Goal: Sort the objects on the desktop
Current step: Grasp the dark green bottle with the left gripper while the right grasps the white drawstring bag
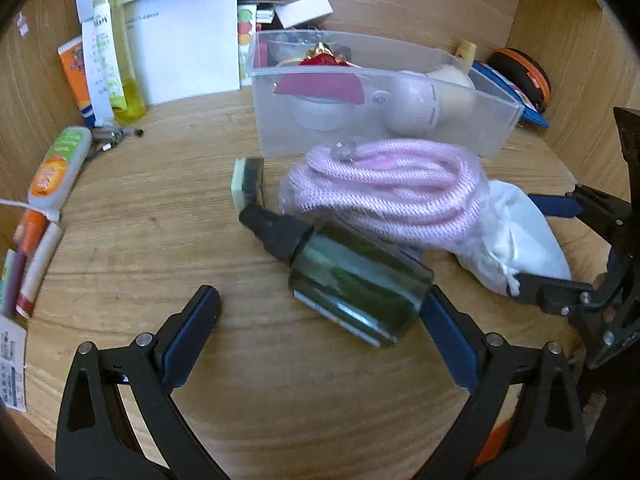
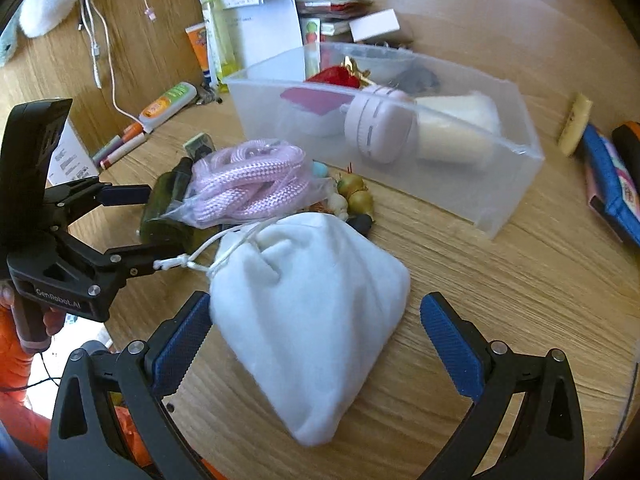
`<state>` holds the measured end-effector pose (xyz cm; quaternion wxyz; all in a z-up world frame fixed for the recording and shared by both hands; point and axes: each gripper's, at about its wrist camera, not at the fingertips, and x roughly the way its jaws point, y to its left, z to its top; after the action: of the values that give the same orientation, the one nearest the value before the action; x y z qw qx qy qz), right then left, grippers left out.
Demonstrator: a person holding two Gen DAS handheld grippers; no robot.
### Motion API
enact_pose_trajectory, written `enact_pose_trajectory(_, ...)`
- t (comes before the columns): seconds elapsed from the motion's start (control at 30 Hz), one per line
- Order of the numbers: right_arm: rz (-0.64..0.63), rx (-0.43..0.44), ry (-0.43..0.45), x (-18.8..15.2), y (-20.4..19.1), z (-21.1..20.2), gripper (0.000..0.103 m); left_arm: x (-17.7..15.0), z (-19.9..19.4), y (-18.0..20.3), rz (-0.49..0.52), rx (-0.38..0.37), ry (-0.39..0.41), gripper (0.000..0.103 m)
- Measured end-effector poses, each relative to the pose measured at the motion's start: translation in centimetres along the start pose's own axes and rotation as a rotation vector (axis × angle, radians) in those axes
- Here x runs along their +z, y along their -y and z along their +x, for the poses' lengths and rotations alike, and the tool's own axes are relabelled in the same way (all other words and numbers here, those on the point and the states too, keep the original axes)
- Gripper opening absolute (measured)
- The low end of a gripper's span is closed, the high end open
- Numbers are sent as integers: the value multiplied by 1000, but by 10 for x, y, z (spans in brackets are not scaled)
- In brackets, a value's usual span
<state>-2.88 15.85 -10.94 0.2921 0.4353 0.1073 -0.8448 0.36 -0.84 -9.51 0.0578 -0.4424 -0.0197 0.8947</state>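
Observation:
A dark green bottle [image 1: 352,284] with a black cap lies on its side on the wooden desk. My left gripper [image 1: 320,316] is open around its base; the right finger touches it. The bottle also shows in the right wrist view [image 2: 162,216]. A bagged pink rope [image 1: 384,192] rests against the bottle and shows in the right view [image 2: 248,184]. A white drawstring pouch [image 2: 304,312] lies between the open fingers of my right gripper [image 2: 316,340]. The pouch also shows in the left view [image 1: 516,240]. A clear plastic bin [image 2: 508,200] behind holds several items.
Papers [image 1: 180,40], a yellow bottle [image 1: 116,48] and tubes [image 1: 60,168] sit at the back left. Markers [image 2: 120,148] and white cables [image 2: 96,40] lie to the left. Beads [image 2: 356,196] lie in front of the bin. A blue booklet [image 2: 612,184] lies at the right.

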Motion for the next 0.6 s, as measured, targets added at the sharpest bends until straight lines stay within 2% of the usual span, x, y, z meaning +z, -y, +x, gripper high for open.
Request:
enact_pose_trajectory(0.13,15,53,-35,3,3,11,103,2,3,5,0,0,11,100)
enact_pose_trajectory(0.27,-6,51,-43,3,1,17,102,3,6,8,-1,30,32,100)
enact_pose_trajectory(0.4,-42,31,-28,1,-1,17,92,2,6,12,11,51,48,97)
enact_pose_trajectory(0.47,-48,30,-19,0,-1,15,87,1,6,15,25,72,58,89)
enact_pose_trajectory(0.6,-38,41,-2,-2,3,10,75,2,6,14,20,77,78,80)
